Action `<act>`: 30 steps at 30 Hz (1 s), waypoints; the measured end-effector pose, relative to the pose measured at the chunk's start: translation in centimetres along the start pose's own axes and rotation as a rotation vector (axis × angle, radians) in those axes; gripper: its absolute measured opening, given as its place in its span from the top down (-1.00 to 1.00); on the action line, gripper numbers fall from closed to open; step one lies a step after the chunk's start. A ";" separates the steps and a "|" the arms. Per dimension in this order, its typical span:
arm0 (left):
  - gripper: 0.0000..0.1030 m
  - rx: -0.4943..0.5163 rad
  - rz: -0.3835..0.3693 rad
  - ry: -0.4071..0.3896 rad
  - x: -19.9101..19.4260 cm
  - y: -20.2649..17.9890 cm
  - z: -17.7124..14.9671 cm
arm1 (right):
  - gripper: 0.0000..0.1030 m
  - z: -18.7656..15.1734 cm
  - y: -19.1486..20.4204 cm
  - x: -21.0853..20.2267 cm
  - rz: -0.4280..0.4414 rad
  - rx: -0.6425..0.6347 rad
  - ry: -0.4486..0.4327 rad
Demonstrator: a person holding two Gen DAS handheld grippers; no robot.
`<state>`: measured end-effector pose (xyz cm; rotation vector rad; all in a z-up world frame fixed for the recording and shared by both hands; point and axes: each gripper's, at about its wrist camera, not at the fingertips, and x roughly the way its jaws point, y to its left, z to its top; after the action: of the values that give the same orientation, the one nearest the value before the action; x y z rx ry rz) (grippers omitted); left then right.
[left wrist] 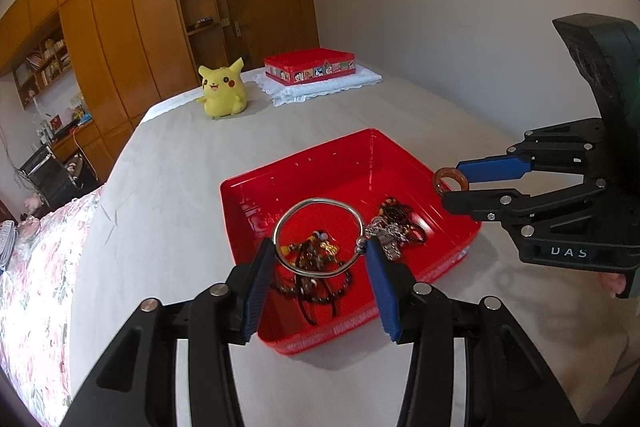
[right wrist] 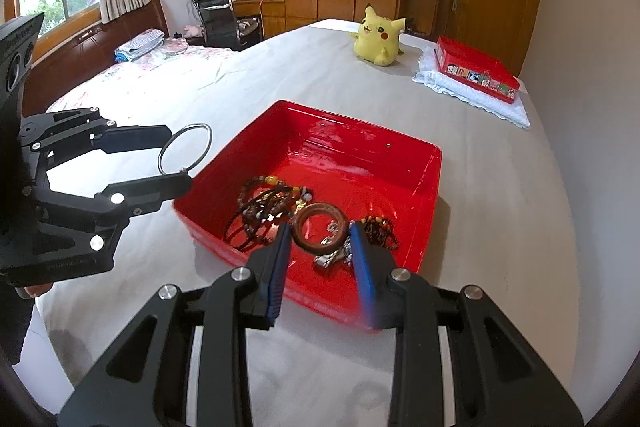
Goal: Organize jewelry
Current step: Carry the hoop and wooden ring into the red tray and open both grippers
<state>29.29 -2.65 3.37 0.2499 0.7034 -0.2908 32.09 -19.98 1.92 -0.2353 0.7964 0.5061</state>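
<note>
A red open box point(left wrist: 304, 167) point(right wrist: 424, 163) lies on the bed and holds beaded bracelets point(left wrist: 316, 267) point(right wrist: 264, 207) and a dark necklace with a silver chain point(left wrist: 394, 223) point(right wrist: 378, 231). My left gripper point(left wrist: 320, 247) point(right wrist: 176, 163) is shut on a silver bangle point(left wrist: 320, 201) point(right wrist: 186, 147) and holds it above the box's left edge. My right gripper point(right wrist: 320, 239) point(left wrist: 450, 181) is shut on a brown wooden ring point(right wrist: 320, 227) point(left wrist: 446, 179) and holds it over the box's near right part.
A yellow plush toy point(left wrist: 222, 87) point(right wrist: 378, 37) sits at the bed's far end. A closed red tin point(left wrist: 310, 65) point(right wrist: 476, 69) rests on a folded white cloth point(left wrist: 320, 85) point(right wrist: 480, 99) beside it. Wooden wardrobes, a desk and a chair stand beyond.
</note>
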 end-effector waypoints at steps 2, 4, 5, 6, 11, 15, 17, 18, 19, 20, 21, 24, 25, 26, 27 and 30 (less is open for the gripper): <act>0.09 -0.001 -0.002 0.009 0.8 0.2 0.3 | 0.44 0.4 -0.4 0.9 -0.002 0.002 0.013; 0.09 -0.001 -0.003 0.022 1.8 0.4 0.5 | 0.44 0.7 -0.7 1.6 -0.005 0.002 0.024; 0.09 -0.002 -0.005 0.028 2.3 0.5 0.5 | 0.44 0.9 -1.0 2.1 -0.007 0.003 0.030; 0.09 -0.004 -0.006 0.034 2.7 0.6 0.6 | 0.44 1.0 -1.2 2.6 -0.010 0.004 0.037; 0.09 -0.010 -0.014 0.075 5.3 1.0 0.7 | 0.44 1.3 -2.0 4.7 -0.008 0.017 0.070; 0.09 -0.014 -0.017 0.104 7.0 1.4 0.7 | 0.44 1.5 -2.5 6.6 -0.010 0.023 0.104; 0.09 -0.020 -0.025 0.121 8.0 1.6 0.8 | 0.44 1.5 -2.6 7.4 -0.009 0.027 0.121; 0.09 -0.023 -0.029 0.127 8.3 1.7 0.8 | 0.44 1.4 -2.7 7.8 -0.009 0.028 0.128; 0.09 -0.024 -0.034 0.137 8.8 1.9 0.7 | 0.44 1.3 -2.8 8.1 -0.008 0.028 0.134; 0.09 -0.026 -0.037 0.143 9.1 1.9 0.7 | 0.44 1.2 -2.8 8.6 -0.009 0.028 0.143; 0.09 -0.026 -0.042 0.153 9.5 2.0 0.6 | 0.44 1.1 -2.9 9.0 -0.010 0.026 0.151; 0.09 -0.023 -0.049 0.178 10.6 2.1 0.3 | 0.44 0.7 -3.0 10.1 -0.013 0.024 0.173; 0.09 -0.024 -0.052 0.184 10.8 2.1 0.2 | 0.44 0.6 -2.9 10.3 -0.014 0.024 0.178; 0.09 -0.025 -0.055 0.193 11.3 2.1 0.1 | 0.44 0.4 -2.9 10.7 -0.016 0.022 0.185; 0.09 -0.027 -0.057 0.200 11.6 2.1 0.0 | 0.44 0.3 -2.9 11.0 -0.017 0.021 0.193; 0.09 -0.029 -0.069 0.220 12.6 1.9 -0.2 | 0.44 0.2 -3.0 11.9 -0.021 0.021 0.209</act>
<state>39.02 -3.04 -4.91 0.2330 0.9346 -0.3213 40.76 -18.39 -6.64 -0.2800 1.0008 0.4578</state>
